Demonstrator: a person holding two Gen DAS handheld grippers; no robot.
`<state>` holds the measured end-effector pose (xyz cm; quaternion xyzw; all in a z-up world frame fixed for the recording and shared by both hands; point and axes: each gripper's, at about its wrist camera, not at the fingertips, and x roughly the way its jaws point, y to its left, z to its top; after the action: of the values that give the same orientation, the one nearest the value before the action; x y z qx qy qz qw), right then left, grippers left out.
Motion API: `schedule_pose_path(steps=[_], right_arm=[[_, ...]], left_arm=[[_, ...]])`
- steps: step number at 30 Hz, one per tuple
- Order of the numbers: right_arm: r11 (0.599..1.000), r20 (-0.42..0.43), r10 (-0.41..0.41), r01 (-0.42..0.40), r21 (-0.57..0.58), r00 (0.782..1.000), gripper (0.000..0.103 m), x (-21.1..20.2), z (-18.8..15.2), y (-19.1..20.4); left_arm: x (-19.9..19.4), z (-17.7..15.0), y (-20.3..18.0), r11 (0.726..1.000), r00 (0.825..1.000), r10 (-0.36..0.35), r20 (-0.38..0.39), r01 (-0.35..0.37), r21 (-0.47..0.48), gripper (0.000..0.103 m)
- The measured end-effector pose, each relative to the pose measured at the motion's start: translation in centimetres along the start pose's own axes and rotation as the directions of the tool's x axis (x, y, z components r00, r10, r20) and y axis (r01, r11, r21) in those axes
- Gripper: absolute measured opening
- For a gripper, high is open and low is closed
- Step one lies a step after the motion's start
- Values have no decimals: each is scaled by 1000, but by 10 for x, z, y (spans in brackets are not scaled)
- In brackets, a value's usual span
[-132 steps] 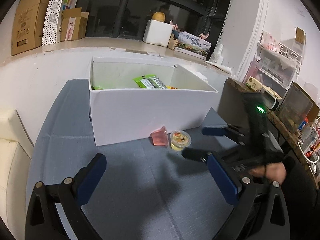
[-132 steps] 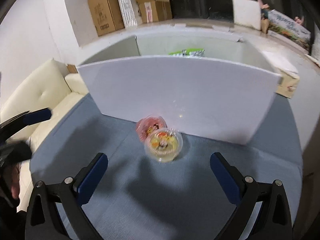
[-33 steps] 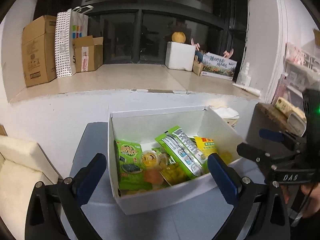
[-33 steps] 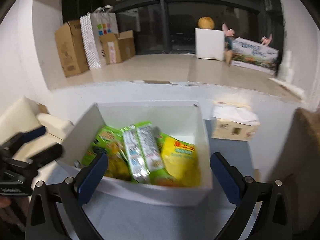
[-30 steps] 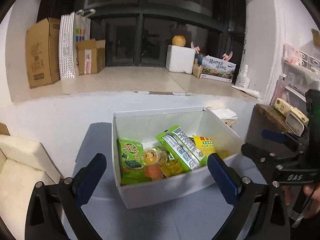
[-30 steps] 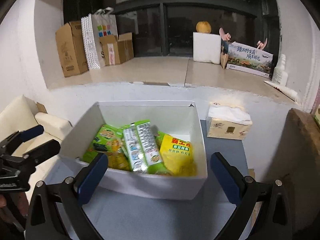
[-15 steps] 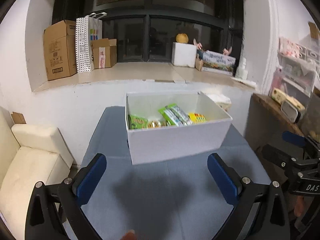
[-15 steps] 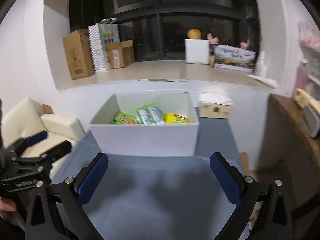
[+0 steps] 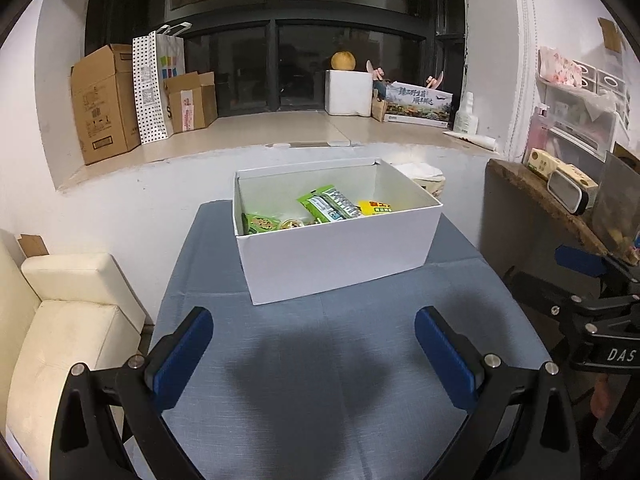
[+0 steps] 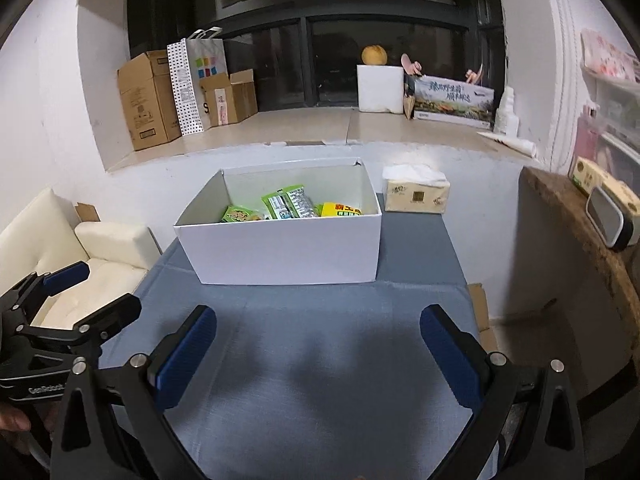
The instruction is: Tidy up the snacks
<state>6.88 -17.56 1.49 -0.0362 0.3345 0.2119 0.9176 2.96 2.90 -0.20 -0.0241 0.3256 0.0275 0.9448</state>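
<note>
Looking done: snack packets (image 9: 328, 207) all inside white box (image 9: 340, 264) at far end of blue table (image 9: 320, 380). No loose snacks on cloth. Left gripper (image 9: 314, 354) released, empty; right gripper (image 10: 318, 354) likewise, both well back from box.

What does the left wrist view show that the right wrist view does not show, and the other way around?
Only the left wrist view shows the small jelly cup inside the white box, and the right gripper at its right edge. Only the right wrist view shows the whole tissue pack beside the box, and the left gripper at its left edge. Both share the open box on the blue tablecloth, the green striped packet, the yellow packet, and both grippers open and empty.
</note>
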Motion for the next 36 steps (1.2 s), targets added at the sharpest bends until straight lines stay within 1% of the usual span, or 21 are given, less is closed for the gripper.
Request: schedule_pose_path(steps=[3,18,36], right_arm=[[1000,-2,13,-13,4,1000,103,0,-1,-1],[1000,1,20,-20,2,1000,103,-1,0,-1],[999,6,36,-36,-4,999,103,-3,0,3]], left_arm=[[0,1,-1,1000,1000,-5,-2,5,5,103],[0,2,2,1000,1000,6,-3,-6,-6,103],[-1,1,-1,1000,1000,-4,-4,4,-5,103]])
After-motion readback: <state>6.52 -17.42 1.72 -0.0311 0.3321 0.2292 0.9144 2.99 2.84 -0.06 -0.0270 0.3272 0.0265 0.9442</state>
